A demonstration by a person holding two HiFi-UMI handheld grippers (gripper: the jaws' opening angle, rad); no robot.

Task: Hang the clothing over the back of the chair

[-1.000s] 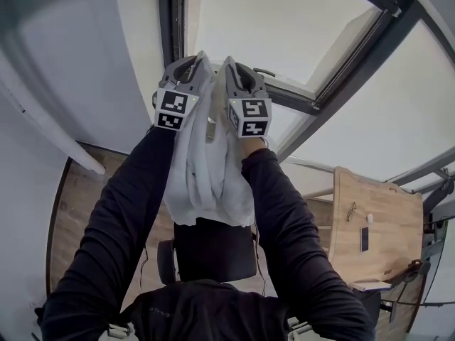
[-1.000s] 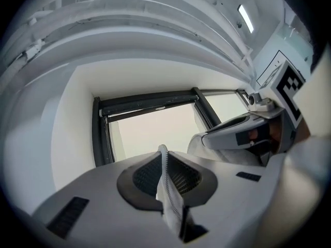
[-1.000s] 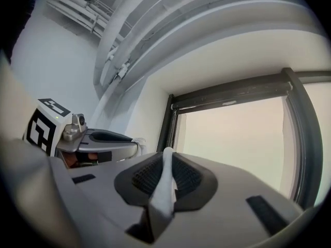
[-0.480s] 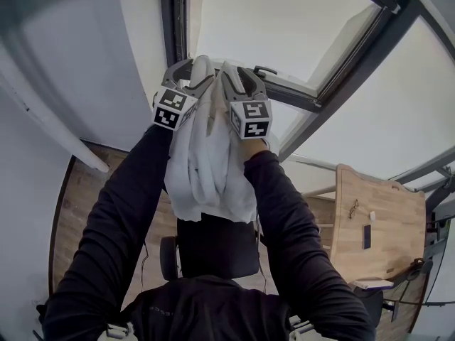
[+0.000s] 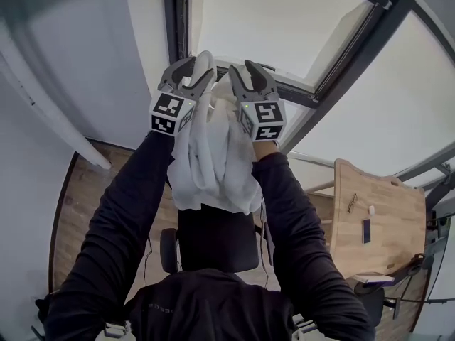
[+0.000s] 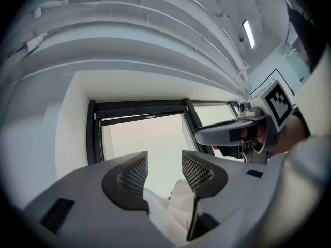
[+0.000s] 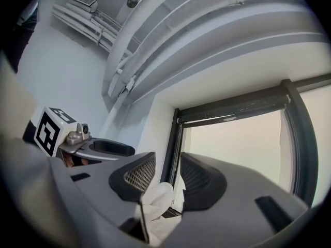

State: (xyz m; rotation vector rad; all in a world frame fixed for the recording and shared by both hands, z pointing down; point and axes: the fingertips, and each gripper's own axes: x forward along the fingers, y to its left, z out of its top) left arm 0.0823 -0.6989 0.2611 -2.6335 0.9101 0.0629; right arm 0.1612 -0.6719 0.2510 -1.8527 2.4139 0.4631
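Nearest, the black chair [image 5: 217, 244] stands below the raised arms. White clothing [image 5: 213, 169] hangs bunched above its back. Farther up, its folds lie loose between the jaws of the left hand-held gripper [image 5: 195, 68] and the right hand-held gripper [image 5: 245, 73]. Both are released, having just opened wide and then eased in slightly.

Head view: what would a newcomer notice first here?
A crumpled white cloth garment hangs at centre between the raised left gripper and right gripper, against the bright dark-framed window. Both grippers' jaws have just been opening and stand apart, with the cloth lying loose between them. Directly below the garment is the black padded chair back.
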